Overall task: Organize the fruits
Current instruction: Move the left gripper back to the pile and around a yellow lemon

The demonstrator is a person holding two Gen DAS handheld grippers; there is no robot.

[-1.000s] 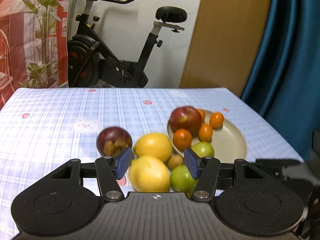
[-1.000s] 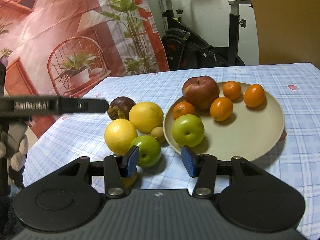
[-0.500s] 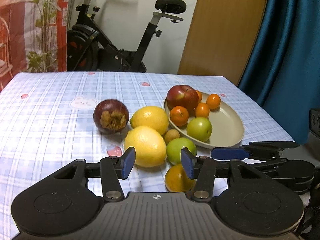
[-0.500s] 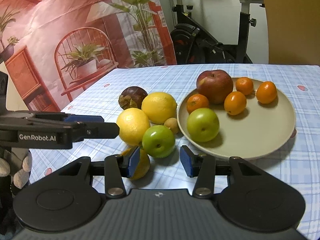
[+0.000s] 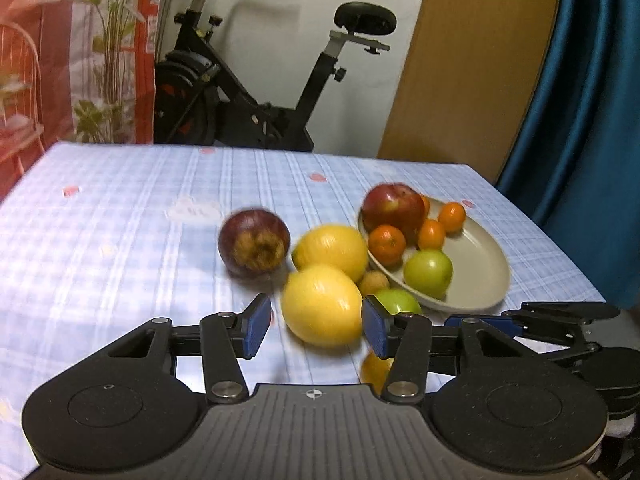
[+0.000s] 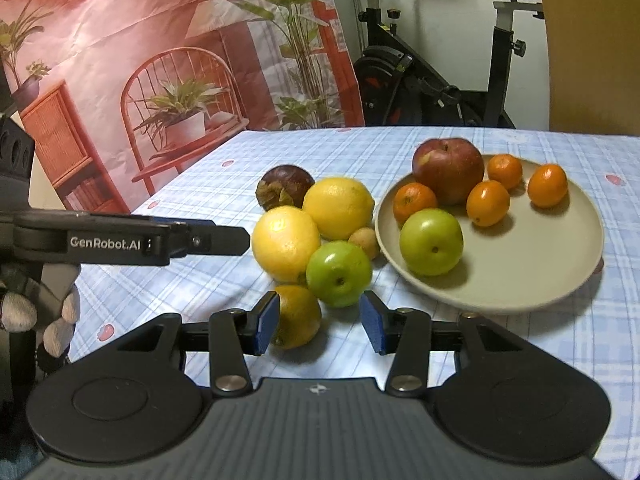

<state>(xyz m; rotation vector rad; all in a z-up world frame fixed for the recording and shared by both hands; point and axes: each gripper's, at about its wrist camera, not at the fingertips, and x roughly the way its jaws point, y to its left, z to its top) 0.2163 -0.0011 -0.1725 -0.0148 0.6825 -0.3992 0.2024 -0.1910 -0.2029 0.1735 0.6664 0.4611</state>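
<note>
While the fruits are lying bunched on the checked tablecloth [image 6: 500, 360], I am looking at a near lemon [image 5: 322, 306], bright yellow and smooth, sitting just ahead of my left gripper [image 5: 316, 326]. Its jaws have just been closing and are standing partly open, the blue pads not pressing on the lemon. A second lemon [image 6: 338, 208] is touching it from behind, with a dark purple mangosteen [image 6: 285, 192] beside that, its brown dried leaves facing me. A green apple [image 6: 339, 273] is resting against the near lemon, a small tan round fruit [image 6: 363, 242] is tucked behind it, and an orange [image 6: 298, 322] is lying nearest, just ahead of my right gripper [image 6: 319, 322]. Those jaws are standing narrowly apart, holding nothing. On the beige plate [image 6: 520, 272] to the right I am seeing a red apple [image 6: 448, 170], another green apple [image 6: 431, 241] and four small oranges. An exercise bike [image 5: 248, 92] is standing beyond the table.
</note>
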